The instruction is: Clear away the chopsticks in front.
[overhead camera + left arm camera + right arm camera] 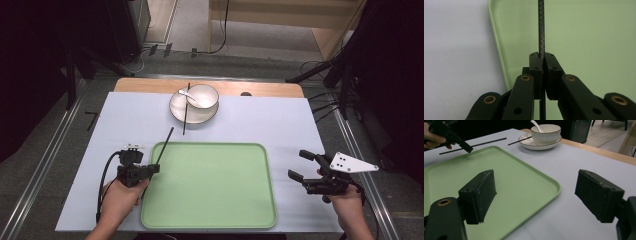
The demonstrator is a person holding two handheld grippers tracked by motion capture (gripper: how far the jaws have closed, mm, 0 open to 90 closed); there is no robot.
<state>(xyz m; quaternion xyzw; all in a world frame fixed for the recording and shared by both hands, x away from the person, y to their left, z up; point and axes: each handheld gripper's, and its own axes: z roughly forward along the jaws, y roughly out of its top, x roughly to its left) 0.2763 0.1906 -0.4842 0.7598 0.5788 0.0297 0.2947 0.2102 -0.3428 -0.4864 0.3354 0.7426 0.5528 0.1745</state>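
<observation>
The chopstick (163,146) sits pinched in the left gripper (153,169), jaws clamped tight on the thin black stick. It slants over the tray's near-left corner, its far tip out above the white tablecloth (125,120) short of the plate. In the left gripper view the chopstick (541,30) runs straight up from between the two black pads and off the top edge, so its tip is cut off there; its lower end slips behind the jaw links and is lost. Whether it rests on anything along its length I can't make out.

The green tray (210,220) lies right below that grip, its left rim passing under the stick. The person's left hand (117,197) wraps the gripper body, cable looping off to the side.

A second chopstick (185,111) lies across the plate (176,107), leaning against the white bowl (206,96) that stands on it, one end poking past the far rim. A white spoon (191,98) rests inside the bowl; its bowl end is hidden by the rim.

Over on the right, the right gripper (301,165) hangs above the cloth just beside the tray's right edge, jaws spread wide with nothing between them. Its own view shows the two pads (480,195) well apart, the tray corner in the gap, and the left gripper (467,148) far off, half cut by the frame's top-left corner.
</observation>
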